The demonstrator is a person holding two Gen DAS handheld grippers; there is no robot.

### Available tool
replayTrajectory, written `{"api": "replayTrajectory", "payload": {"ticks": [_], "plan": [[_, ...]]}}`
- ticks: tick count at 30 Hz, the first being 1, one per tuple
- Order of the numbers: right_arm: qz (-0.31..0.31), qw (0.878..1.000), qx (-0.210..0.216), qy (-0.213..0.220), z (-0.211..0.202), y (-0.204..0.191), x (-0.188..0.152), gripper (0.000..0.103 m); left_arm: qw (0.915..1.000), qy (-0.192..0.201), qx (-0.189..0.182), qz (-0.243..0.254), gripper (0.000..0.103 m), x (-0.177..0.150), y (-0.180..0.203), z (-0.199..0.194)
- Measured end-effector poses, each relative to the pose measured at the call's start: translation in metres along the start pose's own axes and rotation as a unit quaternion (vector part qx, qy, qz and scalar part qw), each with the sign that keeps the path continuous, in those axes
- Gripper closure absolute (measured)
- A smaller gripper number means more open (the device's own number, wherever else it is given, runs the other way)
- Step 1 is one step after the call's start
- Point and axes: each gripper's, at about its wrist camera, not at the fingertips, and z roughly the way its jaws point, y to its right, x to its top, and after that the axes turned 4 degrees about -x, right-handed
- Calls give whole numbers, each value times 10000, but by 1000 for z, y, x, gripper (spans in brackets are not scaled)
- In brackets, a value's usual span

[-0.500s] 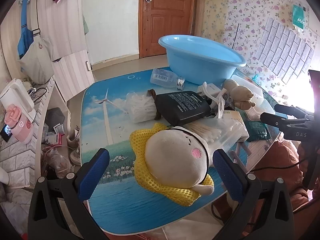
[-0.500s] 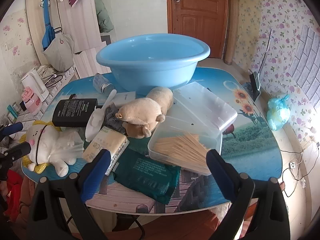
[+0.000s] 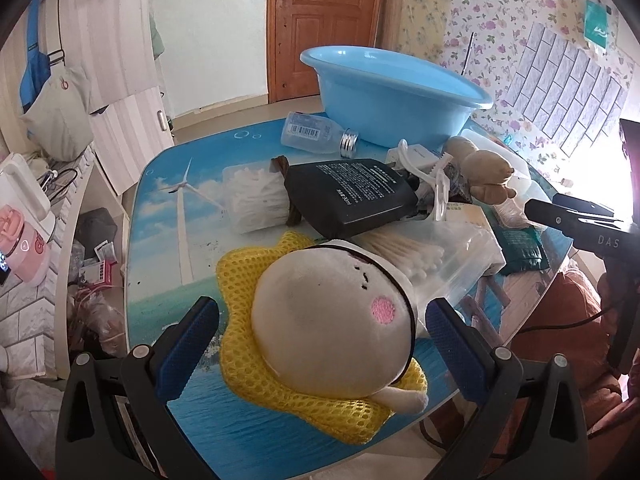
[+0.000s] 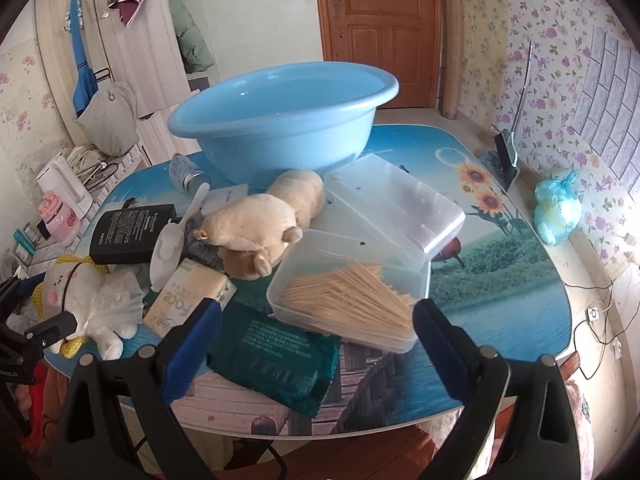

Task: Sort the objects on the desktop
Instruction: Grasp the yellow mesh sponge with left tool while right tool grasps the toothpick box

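Daylight fills the room, bright and fairly even, strongest from the right, where a blown-out white patch glares at the edge of the left wrist view. The glossy surface (image 4: 500, 292) carries soft sheen and only faint shadows beneath the clutter. Both fisheye views bend doors and walls, darken to black corners, and stay reasonably sharp at centre.

Open tabletop w/ printed windmill scene (image 3: 176, 240) along the table's left edge gives clear passage; right edge by the sunflowers (image 4: 520, 280) also free. Centre is jammed: round light-blue plastic basin (image 4: 280, 120) blocks the far edge, black flat bottle (image 3: 352, 196), tan plush bear (image 4: 256, 228) & clear lidded toothpick box (image 4: 360, 280) crowd the middle.
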Motion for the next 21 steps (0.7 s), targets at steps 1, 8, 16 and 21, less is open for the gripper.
{"api": "replayTrajectory", "payload": {"ticks": [1, 8, 16, 21], "plan": [[24, 10000, -66, 27, 1, 1, 1, 5, 10000, -22, -22, 9, 0, 0, 1, 3], [76, 9985, -509, -177, 13, 5, 3, 5, 9989, -48, -416, -221, 9, -1, -4, 6], [-65, 9985, -502, -226, 25, -4, 6, 0, 9996, -22, -273, 21, 27, -1, 1, 3], [96, 9984, -535, -128, 26, 1, 8, 0, 9996, 29, -292, -33, 28, 0, -3, -3]]}}
